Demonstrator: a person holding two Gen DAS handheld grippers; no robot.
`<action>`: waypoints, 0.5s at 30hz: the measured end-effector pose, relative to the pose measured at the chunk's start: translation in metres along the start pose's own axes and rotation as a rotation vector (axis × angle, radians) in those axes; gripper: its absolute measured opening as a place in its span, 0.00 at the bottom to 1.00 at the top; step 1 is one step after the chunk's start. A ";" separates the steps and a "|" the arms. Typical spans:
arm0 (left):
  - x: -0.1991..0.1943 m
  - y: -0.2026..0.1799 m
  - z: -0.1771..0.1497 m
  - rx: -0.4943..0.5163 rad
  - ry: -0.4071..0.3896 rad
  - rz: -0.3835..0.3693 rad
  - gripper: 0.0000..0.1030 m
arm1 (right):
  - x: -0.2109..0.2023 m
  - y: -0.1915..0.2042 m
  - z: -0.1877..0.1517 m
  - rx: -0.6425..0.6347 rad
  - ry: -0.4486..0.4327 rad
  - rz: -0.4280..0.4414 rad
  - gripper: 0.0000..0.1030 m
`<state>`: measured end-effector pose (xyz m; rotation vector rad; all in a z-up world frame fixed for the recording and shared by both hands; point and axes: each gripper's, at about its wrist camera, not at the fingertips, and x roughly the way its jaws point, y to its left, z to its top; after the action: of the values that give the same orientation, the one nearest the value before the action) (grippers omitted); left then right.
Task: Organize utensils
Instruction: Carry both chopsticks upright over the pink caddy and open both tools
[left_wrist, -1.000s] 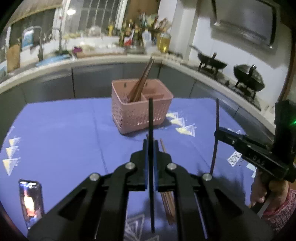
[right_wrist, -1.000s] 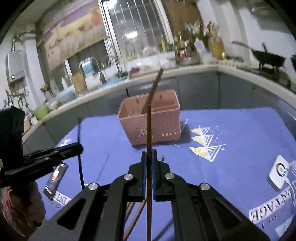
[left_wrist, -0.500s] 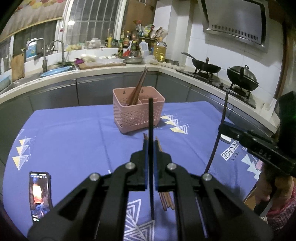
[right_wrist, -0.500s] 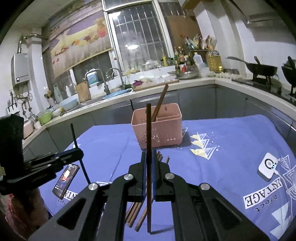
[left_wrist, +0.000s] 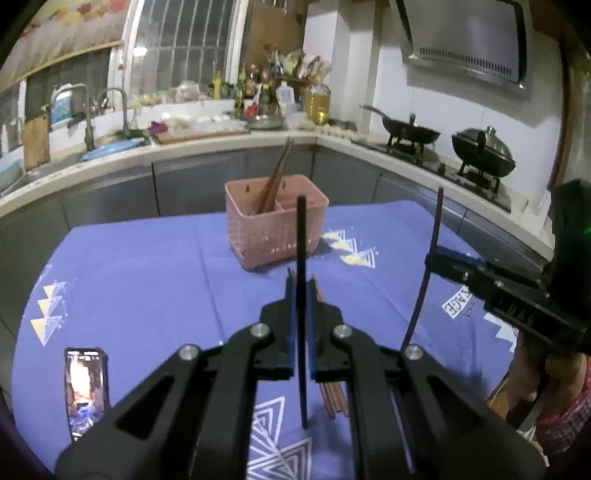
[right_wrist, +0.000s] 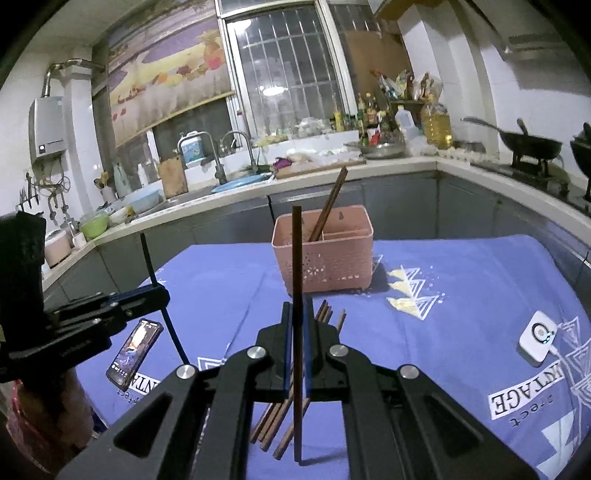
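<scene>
A pink perforated basket (left_wrist: 275, 225) stands at the far middle of the blue tablecloth and holds brown chopsticks (left_wrist: 275, 182); it also shows in the right wrist view (right_wrist: 325, 251). My left gripper (left_wrist: 300, 295) is shut on a dark chopstick (left_wrist: 302, 236), held upright above the cloth. My right gripper (right_wrist: 295, 317) is shut on a brown chopstick (right_wrist: 296, 258), also upright. Several loose brown chopsticks (right_wrist: 280, 413) lie on the cloth under both grippers, also seen in the left wrist view (left_wrist: 334, 397). Each gripper shows in the other's view: the right one (left_wrist: 428, 258), the left one (right_wrist: 162, 291).
A phone (left_wrist: 86, 387) with a lit screen lies on the cloth at the left. A white device (right_wrist: 537, 338) with a cable lies at the right. Kitchen counters with sink and stove surround the table (right_wrist: 461, 302).
Both grippers have pulled back and up from the basket with their chopsticks; the basket now looks smaller and farther away, and more of the loose chopsticks shows.
</scene>
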<state>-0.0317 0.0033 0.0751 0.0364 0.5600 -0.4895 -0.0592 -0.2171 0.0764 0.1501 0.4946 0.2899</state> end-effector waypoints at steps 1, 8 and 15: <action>0.001 0.001 0.002 0.002 0.004 -0.006 0.05 | 0.001 -0.001 0.003 0.000 -0.004 0.006 0.05; -0.002 0.008 0.067 0.018 -0.060 -0.067 0.04 | 0.016 -0.007 0.060 -0.014 -0.078 0.061 0.05; 0.018 0.014 0.182 0.089 -0.249 0.016 0.05 | 0.067 -0.023 0.165 0.000 -0.268 0.054 0.05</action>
<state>0.0789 -0.0218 0.2188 0.0638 0.2942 -0.4945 0.0829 -0.2298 0.1853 0.1995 0.2247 0.3175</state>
